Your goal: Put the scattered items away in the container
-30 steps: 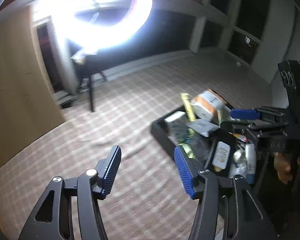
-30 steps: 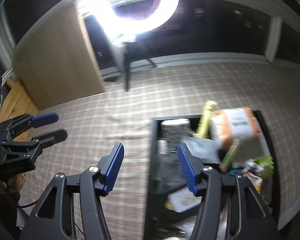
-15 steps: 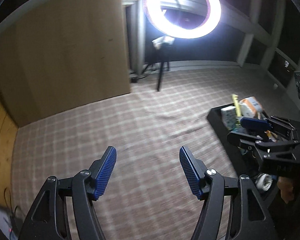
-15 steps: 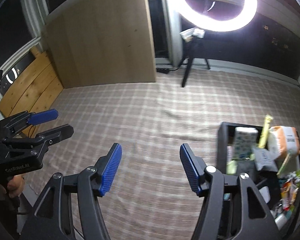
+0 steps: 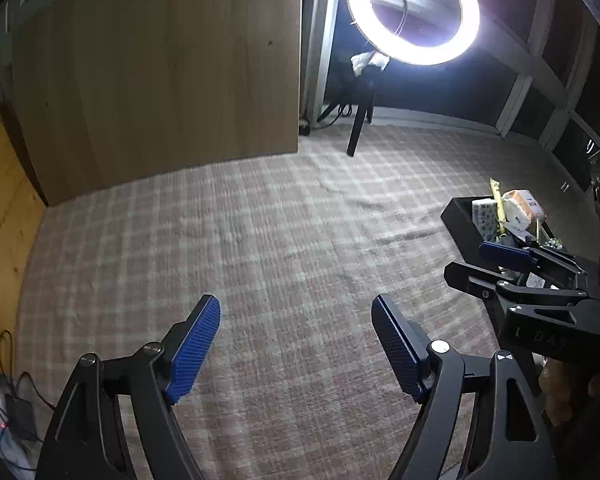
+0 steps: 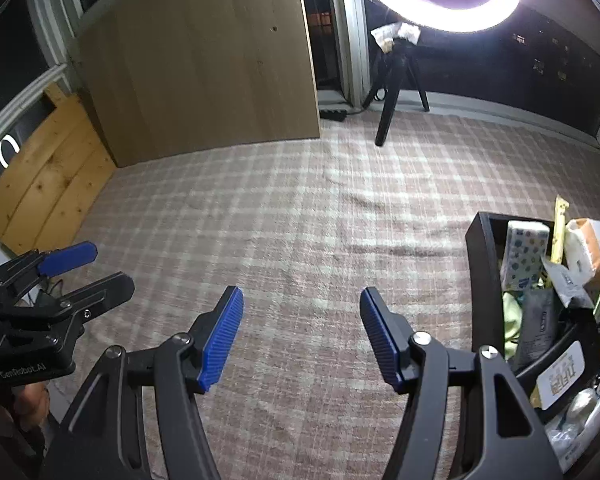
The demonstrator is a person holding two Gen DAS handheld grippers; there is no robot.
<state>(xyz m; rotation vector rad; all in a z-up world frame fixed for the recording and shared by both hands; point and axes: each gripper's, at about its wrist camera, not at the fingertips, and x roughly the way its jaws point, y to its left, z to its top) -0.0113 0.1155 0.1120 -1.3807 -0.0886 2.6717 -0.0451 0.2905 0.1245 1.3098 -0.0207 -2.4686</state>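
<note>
The left gripper (image 5: 296, 344) is hanging over bare plaid cloth (image 5: 284, 248) at the bottom of its frame, its jaws opening with nothing between them; a second ago they stood narrower. The right gripper (image 6: 302, 336) is likewise hovering over cloth, jaws apart at a middling width and empty, barely wider than before. A second ago both views were looking at the black bin (image 6: 485, 280) near frame centre; now it is sitting at the right edge of each frame, in the left view partly behind the right gripper. It is holding packets, among them an orange-and-white pack (image 6: 592, 248) and a dotted tissue pack (image 6: 525, 254). The ring lamp (image 5: 414, 12), which was blazing at upper left, is now shining at the upper right, and a wooden panel (image 5: 160, 76) is filling the upper left. No loose item is showing on the cloth.
</note>
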